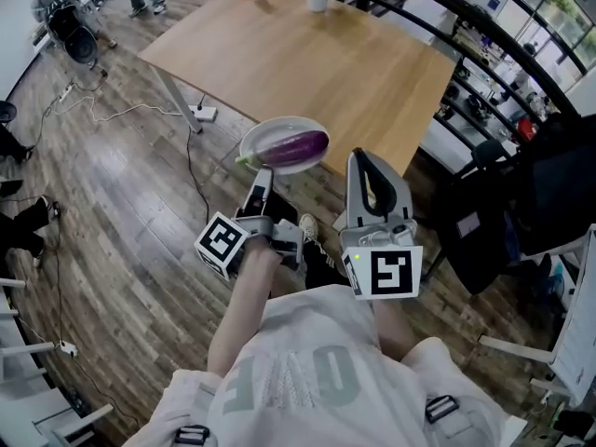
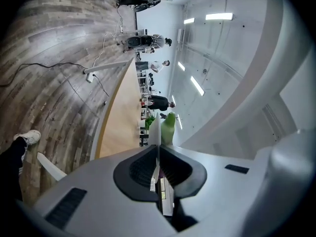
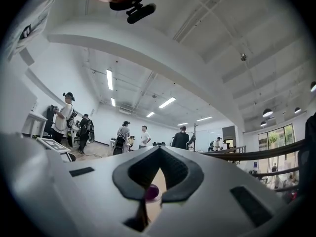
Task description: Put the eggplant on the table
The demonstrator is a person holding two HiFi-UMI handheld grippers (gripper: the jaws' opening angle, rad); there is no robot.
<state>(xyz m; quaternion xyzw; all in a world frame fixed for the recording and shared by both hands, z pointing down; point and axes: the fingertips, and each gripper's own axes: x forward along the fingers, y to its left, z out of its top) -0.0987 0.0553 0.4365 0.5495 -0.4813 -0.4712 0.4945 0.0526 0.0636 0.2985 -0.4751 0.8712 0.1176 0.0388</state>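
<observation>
Here, in the head view, we see the left tool (image 1: pixel 264 169) clamped on the near rim of a white plate (image 1: pixel 253 141), and the eggplant (image 1: pixel 298 144) lies across that plate. The plate is held out level in front of us. Most of it shows against the wooden floor (image 1: pixel 121 203), and its far rim reaches the near edge of the tabletop (image 1: pixel 317 63). The eggplant is not on the tabletop. The right tool (image 1: pixel 363 159) is just to the right of the plate with its jaws together. We cannot tell from this view whether it touches the rim.

In the left gripper view, the left tool (image 2: pixel 158 149) has its jaws pressed onto the thin white edge of the plate (image 2: pixel 153 127). The eggplant's green end (image 2: pixel 169 127) pokes out past the tips, and the tabletop (image 2: pixel 121 117) lies beyond it.

In the right gripper view, the right tool (image 3: pixel 158 150) has its tips meeting, with nothing pinched between them. Through the opening below the tips we glimpse a bit of the purple eggplant (image 3: pixel 152 191). People (image 3: pixel 143 136) stand far off in the room.
</observation>
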